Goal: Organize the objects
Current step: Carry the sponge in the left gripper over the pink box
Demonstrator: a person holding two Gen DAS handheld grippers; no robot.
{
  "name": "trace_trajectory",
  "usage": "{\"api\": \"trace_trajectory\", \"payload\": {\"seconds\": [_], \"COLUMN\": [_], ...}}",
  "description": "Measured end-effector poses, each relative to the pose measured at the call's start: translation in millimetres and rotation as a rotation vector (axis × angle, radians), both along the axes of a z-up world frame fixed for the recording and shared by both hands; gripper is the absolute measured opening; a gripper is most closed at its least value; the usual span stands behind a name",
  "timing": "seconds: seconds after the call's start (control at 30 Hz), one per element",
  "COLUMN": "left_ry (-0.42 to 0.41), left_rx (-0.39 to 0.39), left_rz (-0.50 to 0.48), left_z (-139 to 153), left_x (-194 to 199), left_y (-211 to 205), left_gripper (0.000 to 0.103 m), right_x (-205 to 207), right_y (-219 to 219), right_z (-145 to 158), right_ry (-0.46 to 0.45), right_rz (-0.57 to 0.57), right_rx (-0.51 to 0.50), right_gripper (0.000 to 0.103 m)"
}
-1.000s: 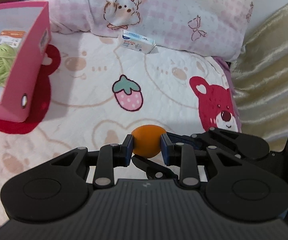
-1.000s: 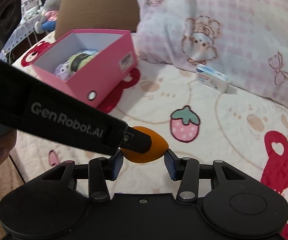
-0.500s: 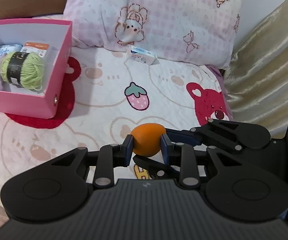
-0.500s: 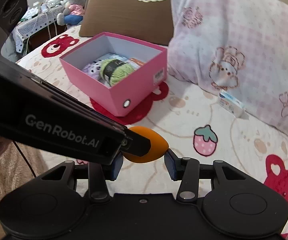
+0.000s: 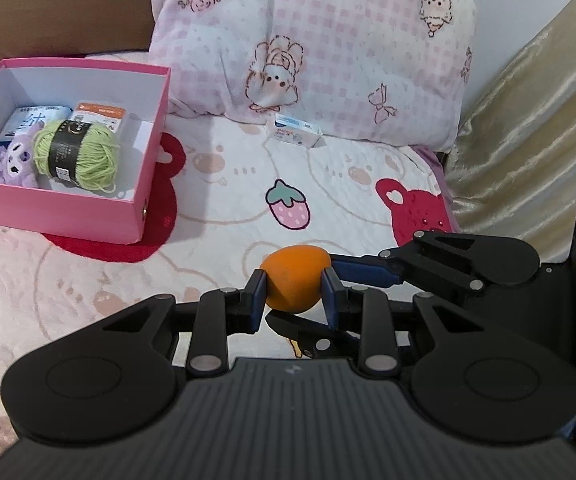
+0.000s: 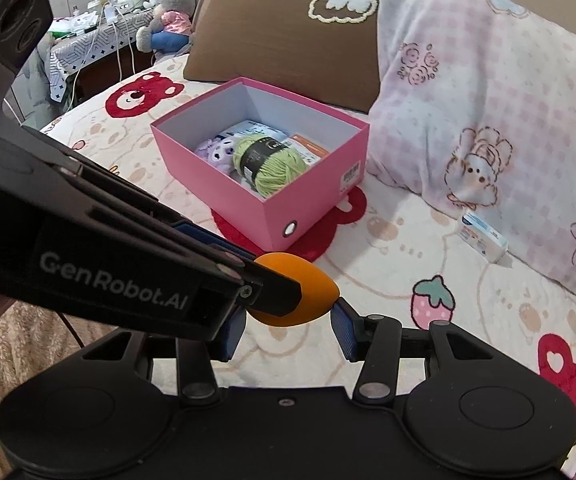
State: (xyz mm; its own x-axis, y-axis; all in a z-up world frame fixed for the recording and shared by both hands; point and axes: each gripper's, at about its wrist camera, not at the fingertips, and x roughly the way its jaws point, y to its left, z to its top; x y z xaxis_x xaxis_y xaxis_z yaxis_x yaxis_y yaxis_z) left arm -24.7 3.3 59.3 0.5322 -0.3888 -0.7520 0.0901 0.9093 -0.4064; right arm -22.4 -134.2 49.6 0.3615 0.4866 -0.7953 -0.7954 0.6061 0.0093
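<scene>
Height gained over the last second brings the open pink cardboard box [image 5: 68, 152] into upper-left frame, while left tongs [image 5: 294, 286] clamp the orange egg-shaped sponge [image 5: 294, 278] mid-frame, right tongs [image 6: 288, 322] loosely flanking it, seemingly ready for boxing.

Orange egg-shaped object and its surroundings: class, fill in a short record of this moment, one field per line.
held object: orange egg-shaped object
left gripper: shut on it, a pad on each side
right gripper: jaws around the same object, contact unclear
container: pink box, open, on the bedspread
box contents: green yarn ball, purple plush toy, flat packets
loose item: small white and blue carton at the foot of the pink pillow
</scene>
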Motion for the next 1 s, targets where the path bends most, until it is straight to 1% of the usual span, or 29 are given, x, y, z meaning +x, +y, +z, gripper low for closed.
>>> {"api": "trace_trajectory", "payload": {"seconds": [0.27, 0.47, 0.77, 0.9, 1.0], "left_ry": [-0.052, -0.067, -0.083, -0.080, -0.062], "left_rx": [-0.013, -0.029, -0.022, -0.015, -0.024], "left_rz": [0.024, 0.042, 0.078, 0.092, 0.102], "left_z": [13, 24, 38, 42, 42], "left_x": [-12, -12, 3, 15, 27], "left_y": [26, 52, 89, 103, 114], "left_gripper": [0.027, 0.027, 0.028, 0.028, 0.028], "right_x": [-7, -9, 6, 19, 30], "right_y": [20, 40, 76, 94, 105], "right_z": [15, 26, 39, 45, 47], "right_ry": [-0.040, -0.069, -0.093, -0.082, -0.055], "right_rz": [0.049, 0.099, 0.164, 0.187, 0.192], "right_rx": [0.013, 0.021, 0.035, 0.030, 0.030], "right_gripper": [0.053, 0.053, 0.053, 0.053, 0.053]}}
